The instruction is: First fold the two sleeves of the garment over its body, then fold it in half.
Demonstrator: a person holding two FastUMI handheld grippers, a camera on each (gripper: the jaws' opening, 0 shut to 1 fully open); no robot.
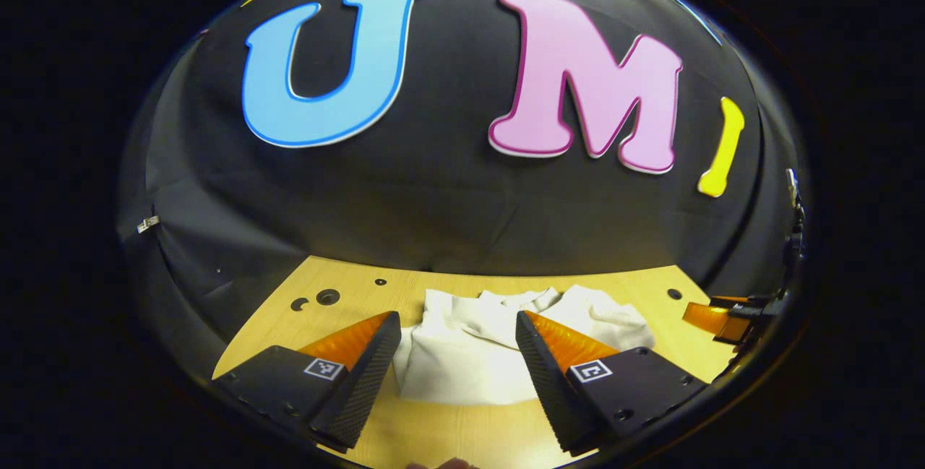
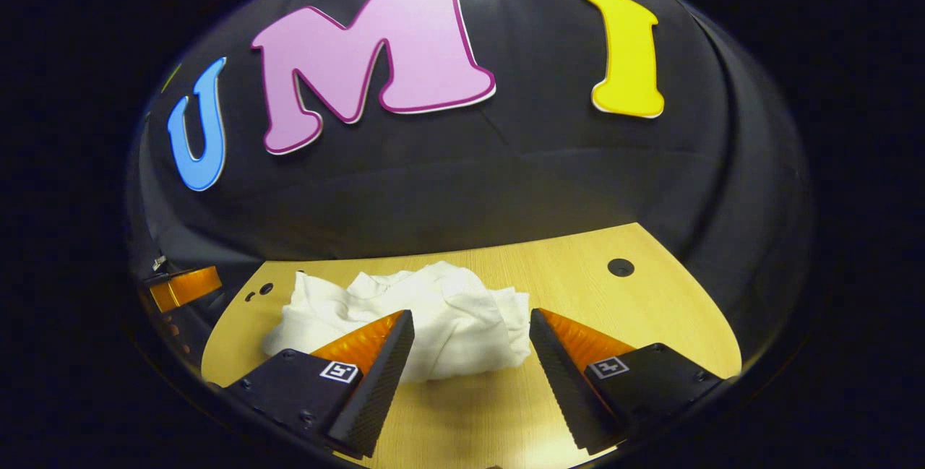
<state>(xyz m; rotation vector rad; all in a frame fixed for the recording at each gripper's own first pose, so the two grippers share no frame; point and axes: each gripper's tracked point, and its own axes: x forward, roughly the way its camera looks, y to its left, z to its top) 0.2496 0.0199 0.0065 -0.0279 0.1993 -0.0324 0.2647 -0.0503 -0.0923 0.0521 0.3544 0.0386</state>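
Note:
A white garment (image 1: 470,353) lies in a folded, slightly rumpled bundle on the light wooden table (image 1: 448,433). My left gripper (image 1: 459,332) hovers above its near edge, open, with nothing between its fingers. In the right gripper view the same garment (image 2: 433,317) sits ahead and a bit left, creased on top. My right gripper (image 2: 473,328) is open over the garment's right part, holding nothing. The other gripper's orange finger (image 1: 712,319) shows at the right edge of the left gripper view, and the left one (image 2: 184,287) at the left edge of the right gripper view.
The wooden table (image 2: 636,310) has small round holes near its back corners (image 1: 327,297) (image 2: 620,267). Black cloth closes off the booth right behind the table. Bare wood lies to the right of the garment in the right gripper view.

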